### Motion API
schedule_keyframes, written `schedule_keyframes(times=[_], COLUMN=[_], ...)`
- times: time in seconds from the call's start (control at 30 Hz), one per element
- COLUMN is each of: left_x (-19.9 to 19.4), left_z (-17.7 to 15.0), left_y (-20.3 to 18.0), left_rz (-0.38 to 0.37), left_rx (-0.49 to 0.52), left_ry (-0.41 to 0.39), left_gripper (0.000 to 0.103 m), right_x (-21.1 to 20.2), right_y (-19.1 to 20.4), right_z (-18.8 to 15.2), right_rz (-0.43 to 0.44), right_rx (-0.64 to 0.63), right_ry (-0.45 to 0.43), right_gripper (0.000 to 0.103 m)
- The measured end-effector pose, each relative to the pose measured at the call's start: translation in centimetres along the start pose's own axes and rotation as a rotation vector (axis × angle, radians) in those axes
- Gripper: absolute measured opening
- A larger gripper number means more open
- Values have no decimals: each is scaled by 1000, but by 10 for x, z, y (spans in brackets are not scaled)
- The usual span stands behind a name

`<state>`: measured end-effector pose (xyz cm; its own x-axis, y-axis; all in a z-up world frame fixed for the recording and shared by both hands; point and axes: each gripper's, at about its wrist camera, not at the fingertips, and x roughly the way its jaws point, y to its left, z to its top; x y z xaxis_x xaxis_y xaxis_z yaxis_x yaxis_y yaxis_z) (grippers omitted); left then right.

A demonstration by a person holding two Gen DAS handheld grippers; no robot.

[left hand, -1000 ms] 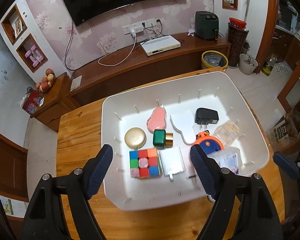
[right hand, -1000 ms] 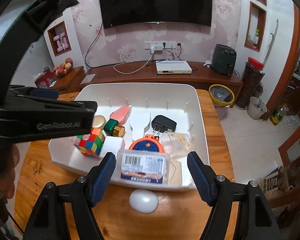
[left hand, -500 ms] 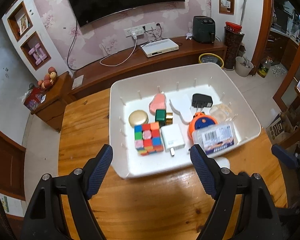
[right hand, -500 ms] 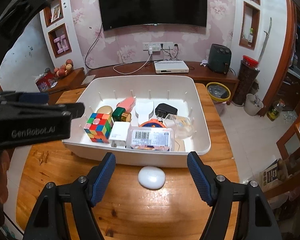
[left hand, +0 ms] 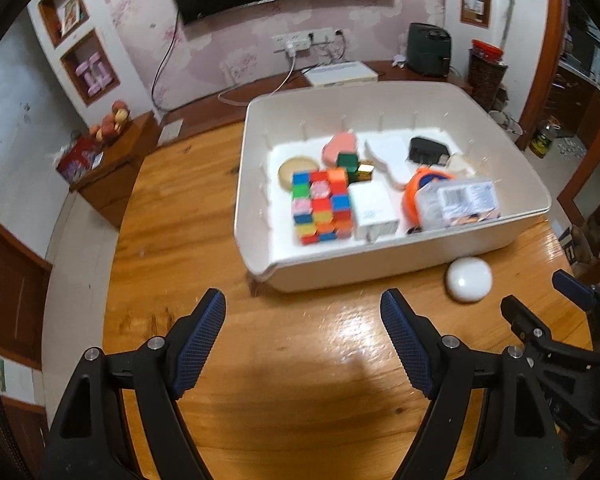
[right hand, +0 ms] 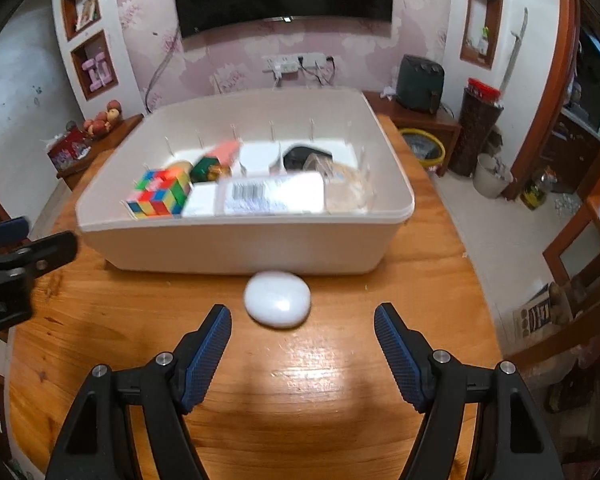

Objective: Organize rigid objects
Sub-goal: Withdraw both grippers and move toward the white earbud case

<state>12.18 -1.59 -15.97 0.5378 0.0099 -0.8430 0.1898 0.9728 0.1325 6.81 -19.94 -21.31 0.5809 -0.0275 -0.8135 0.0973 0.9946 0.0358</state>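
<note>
Now both tools are pulling back from the bin [left hand: 380, 268]; left tool [left hand: 304, 344] and right tool [right hand: 302, 350] are gaping empty; the white pebble [right hand: 277, 299], lower centre, is waiting on the table [right hand: 100, 312] just outside it.

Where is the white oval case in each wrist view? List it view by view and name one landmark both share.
Left wrist: white oval case lies on the wooden table, lower right, just outside the white bin's near wall.
Right wrist: white oval case sits at centre, ahead of the open right gripper.
Shared landmark: the Rubik's cube inside the bin.
</note>
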Motion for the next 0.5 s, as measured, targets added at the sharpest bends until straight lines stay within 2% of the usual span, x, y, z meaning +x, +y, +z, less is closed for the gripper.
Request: schedule_keyframes(times=[0.3, 0.5], left_x=[20, 27], left_z=[-15, -17], left_y=[12, 17], left_rz=[51, 53], left_rx=[-40, -58], left_ry=[43, 63], left_gripper=[82, 82], right_x=[43, 72], right_y=[7, 27], right_z=[-8, -12], right_rz=[56, -22], right_rx=[40, 47], right_ry=[51, 95], right_gripper=[75, 75])
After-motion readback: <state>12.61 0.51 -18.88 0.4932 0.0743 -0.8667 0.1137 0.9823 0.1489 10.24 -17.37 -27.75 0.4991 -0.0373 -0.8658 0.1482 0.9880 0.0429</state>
